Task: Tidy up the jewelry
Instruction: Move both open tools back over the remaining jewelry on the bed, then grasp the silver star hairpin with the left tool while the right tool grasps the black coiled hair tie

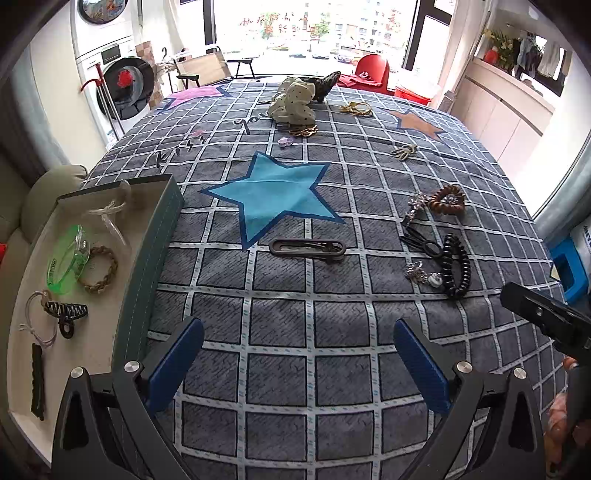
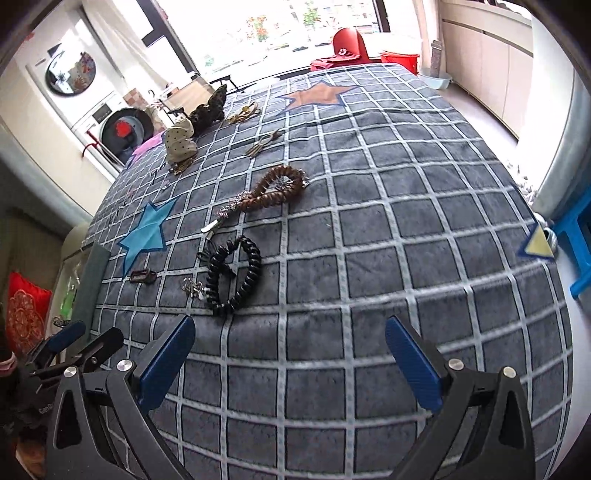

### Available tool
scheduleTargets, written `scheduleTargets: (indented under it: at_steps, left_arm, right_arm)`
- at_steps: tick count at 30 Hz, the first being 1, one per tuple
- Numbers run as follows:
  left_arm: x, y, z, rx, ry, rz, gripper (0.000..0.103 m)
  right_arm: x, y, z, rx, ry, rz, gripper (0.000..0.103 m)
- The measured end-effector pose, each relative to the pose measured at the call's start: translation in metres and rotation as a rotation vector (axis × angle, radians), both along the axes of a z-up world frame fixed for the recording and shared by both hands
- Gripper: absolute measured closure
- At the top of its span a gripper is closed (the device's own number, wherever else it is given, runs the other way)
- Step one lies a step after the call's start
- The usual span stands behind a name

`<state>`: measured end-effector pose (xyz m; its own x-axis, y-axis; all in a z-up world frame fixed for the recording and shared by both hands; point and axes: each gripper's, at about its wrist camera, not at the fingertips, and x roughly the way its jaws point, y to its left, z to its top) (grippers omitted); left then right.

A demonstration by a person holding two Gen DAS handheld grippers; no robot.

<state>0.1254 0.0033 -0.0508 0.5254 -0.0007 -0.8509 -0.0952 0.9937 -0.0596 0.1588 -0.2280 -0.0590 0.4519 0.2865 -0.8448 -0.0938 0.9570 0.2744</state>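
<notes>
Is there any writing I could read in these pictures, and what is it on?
"you": black script on the checked bedspread, near the dotted scrunchie.
A second script word on the bedspread, left of the blue star: not legible.
Red characters on the window: too blurred.
Printing on the green clip in the tray: too small.

This is a home, a lived-in room that serves for laundry as well. A bed or table spread with a grey checked cover (image 1: 332,332) printed with stars fills the middle, and a washing machine (image 1: 123,88) with a second round-doored machine (image 1: 101,11) stacked above it stands against the far wall. A big window (image 1: 314,33) looks out on parked cars and apartment blocks, clothes (image 1: 543,55) hang above pale cupboards (image 1: 506,110), and a red embroidered cushion (image 2: 26,314) lies nearby.
</notes>
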Motion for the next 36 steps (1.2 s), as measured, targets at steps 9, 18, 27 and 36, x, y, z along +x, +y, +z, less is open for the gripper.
scheduleTargets:
  at_steps: [9, 18, 27, 36]
  left_arm:
    - [0.007, 0.005, -0.004, 0.018, -0.011, 0.009, 0.000]
    - [0.017, -0.008, -0.005, 0.022, -0.025, -0.030, 0.000]
    - [0.042, -0.041, 0.003, 0.027, -0.040, -0.125, 0.011]
    - [0.088, -0.060, -0.003, 0.026, -0.005, -0.169, 0.011]
  right_arm:
    - [0.018, 0.030, -0.013, -0.136, -0.015, 0.041, 0.034]
    - [0.017, 0.043, -0.017, -0.298, -0.066, 0.065, 0.035]
    - [0.015, 0.014, -0.016, -0.291, -0.064, 0.020, 0.035]
    - [0.011, 0.010, -0.017, -0.291, -0.077, 0.028, 0.035]
